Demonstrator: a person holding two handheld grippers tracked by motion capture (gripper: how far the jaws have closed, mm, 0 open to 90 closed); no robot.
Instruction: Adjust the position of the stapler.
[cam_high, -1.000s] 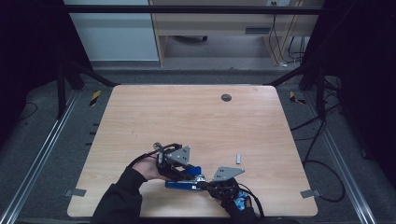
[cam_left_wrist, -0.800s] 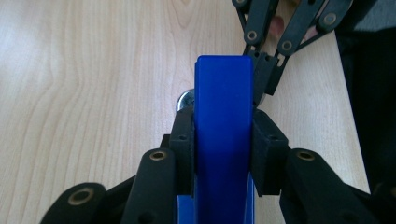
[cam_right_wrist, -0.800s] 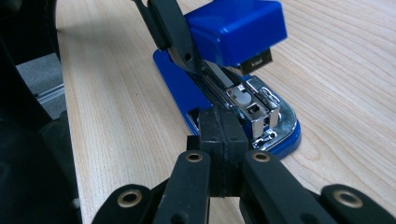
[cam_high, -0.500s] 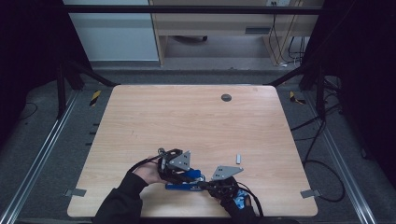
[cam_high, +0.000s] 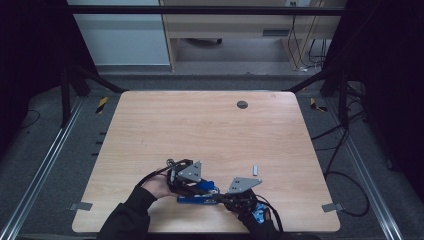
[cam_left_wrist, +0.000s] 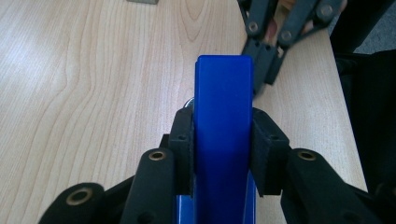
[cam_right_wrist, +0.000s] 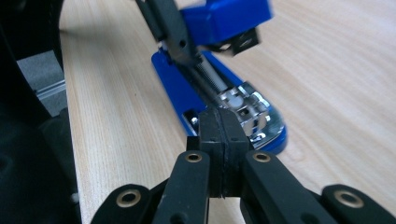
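The blue stapler's (cam_left_wrist: 223, 140) raised top is clamped between the left gripper's (cam_left_wrist: 223, 154) pads. The right gripper (cam_right_wrist: 223, 149) is pressed shut, empty, just before the stapler's base.

High view overlooks table (cam_high: 150, 130); claw views close on stapler (cam_left_wrist: 223, 130).

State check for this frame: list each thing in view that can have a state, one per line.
Stapler: open, blue top arm lifted off the base, metal staple channel exposed, base lying flat on the table.
Left gripper: shut on the top arm, pads pressing its two sides.
Right gripper: shut, pads together, nothing between them, tips at the stapler's hinge end.
Small grey piece: lying loose on the table, apart from the stapler.
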